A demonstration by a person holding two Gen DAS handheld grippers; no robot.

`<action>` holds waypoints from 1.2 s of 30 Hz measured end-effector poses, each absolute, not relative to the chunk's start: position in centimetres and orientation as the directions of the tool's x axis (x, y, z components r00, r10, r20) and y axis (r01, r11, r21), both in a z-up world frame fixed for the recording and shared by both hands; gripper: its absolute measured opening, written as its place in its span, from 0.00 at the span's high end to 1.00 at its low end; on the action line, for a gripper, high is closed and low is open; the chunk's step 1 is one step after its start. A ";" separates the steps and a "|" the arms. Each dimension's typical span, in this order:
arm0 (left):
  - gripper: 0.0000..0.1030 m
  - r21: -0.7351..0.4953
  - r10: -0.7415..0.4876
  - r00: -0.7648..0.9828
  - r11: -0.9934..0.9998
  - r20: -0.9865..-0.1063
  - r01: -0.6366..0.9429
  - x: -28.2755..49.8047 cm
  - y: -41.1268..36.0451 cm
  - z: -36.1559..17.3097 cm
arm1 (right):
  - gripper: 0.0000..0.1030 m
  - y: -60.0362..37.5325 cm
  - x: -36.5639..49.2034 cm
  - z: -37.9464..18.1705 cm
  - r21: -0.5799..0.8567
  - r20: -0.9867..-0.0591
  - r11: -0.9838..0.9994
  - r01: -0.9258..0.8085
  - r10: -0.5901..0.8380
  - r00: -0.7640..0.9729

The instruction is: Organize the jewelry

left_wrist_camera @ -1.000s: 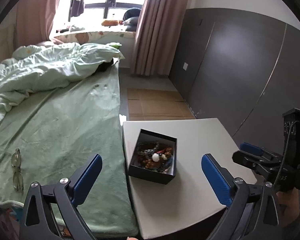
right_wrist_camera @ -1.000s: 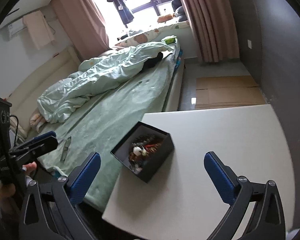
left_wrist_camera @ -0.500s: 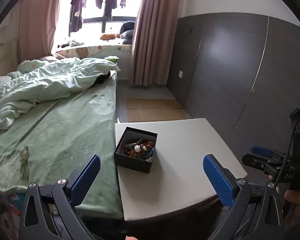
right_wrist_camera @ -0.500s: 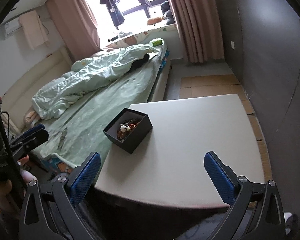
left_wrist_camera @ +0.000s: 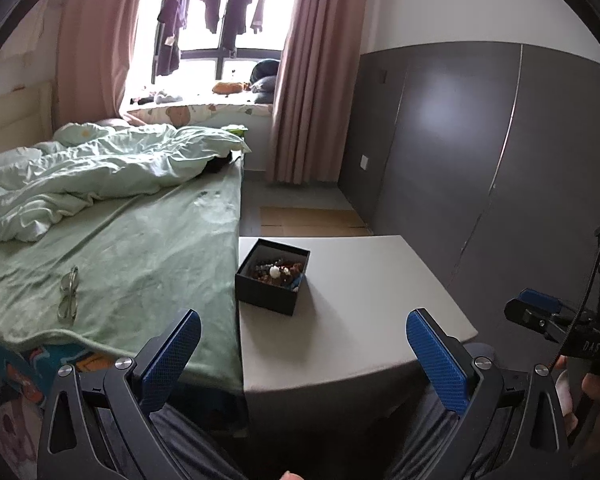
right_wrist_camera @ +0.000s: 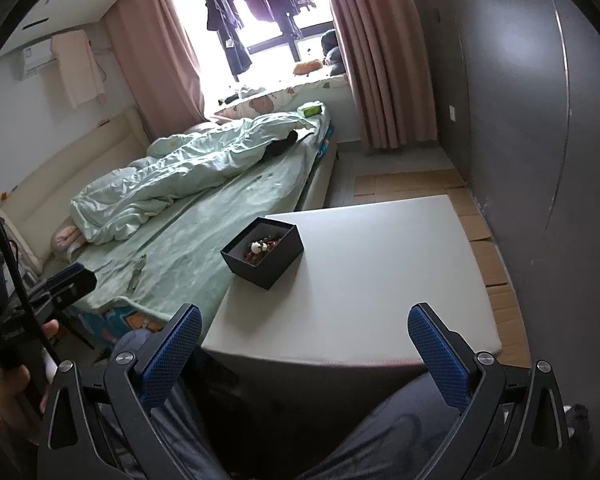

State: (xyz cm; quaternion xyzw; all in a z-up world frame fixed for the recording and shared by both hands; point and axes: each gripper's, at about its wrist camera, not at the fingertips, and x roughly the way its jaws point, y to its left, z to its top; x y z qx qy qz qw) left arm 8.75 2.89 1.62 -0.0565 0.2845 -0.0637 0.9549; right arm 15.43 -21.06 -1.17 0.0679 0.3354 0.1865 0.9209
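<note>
A small black box (left_wrist_camera: pixel 271 287) (right_wrist_camera: pixel 265 259) filled with tangled bead jewelry (left_wrist_camera: pixel 278 271) (right_wrist_camera: pixel 262 246) sits near the left edge of a white table (left_wrist_camera: pixel 360 312) (right_wrist_camera: pixel 380 264). My left gripper (left_wrist_camera: pixel 302 334) hangs open, well back from the table's near edge, with nothing between its blue pads. My right gripper (right_wrist_camera: pixel 304 330) is open too and empty, likewise pulled back off the table. Each gripper shows at the side of the other's view: the right one (left_wrist_camera: pixel 540 316), the left one (right_wrist_camera: pixel 66 282).
A bed (left_wrist_camera: pixel 132 248) with a green sheet and a rumpled quilt (left_wrist_camera: pixel 92 172) runs along the table's left side; eyeglasses (left_wrist_camera: pixel 69 298) lie on it. A dark grey wall (left_wrist_camera: pixel 480 168) stands to the right. A person's legs (right_wrist_camera: pixel 380 440) are below the grippers.
Both grippers have drawn back and up from the table, so the box looks smaller and farther off. Both stay open and empty.
</note>
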 end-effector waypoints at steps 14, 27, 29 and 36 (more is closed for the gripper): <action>0.00 -0.118 -0.165 0.848 0.986 -0.504 0.121 5.3 2.0 2.3 | 0.00 -21.9 11.0 -1.1 0.208 -0.592 0.944 -0.255 0.329 0.735; 0.00 -0.134 -0.164 0.848 0.985 -0.504 0.111 5.1 2.2 2.2 | 0.00 -22.0 10.5 -0.8 0.202 -0.592 0.946 -0.252 0.323 0.739; 0.00 -0.128 -0.164 0.848 0.985 -0.504 0.114 5.0 2.0 2.2 | 0.00 -21.9 10.5 -0.8 0.205 -0.591 0.945 -0.254 0.326 0.737; 0.00 -0.116 -0.152 0.858 0.987 -0.491 0.109 4.6 1.7 2.5 | 0.00 -21.9 10.4 -0.2 0.208 -0.581 0.942 -0.263 0.336 0.741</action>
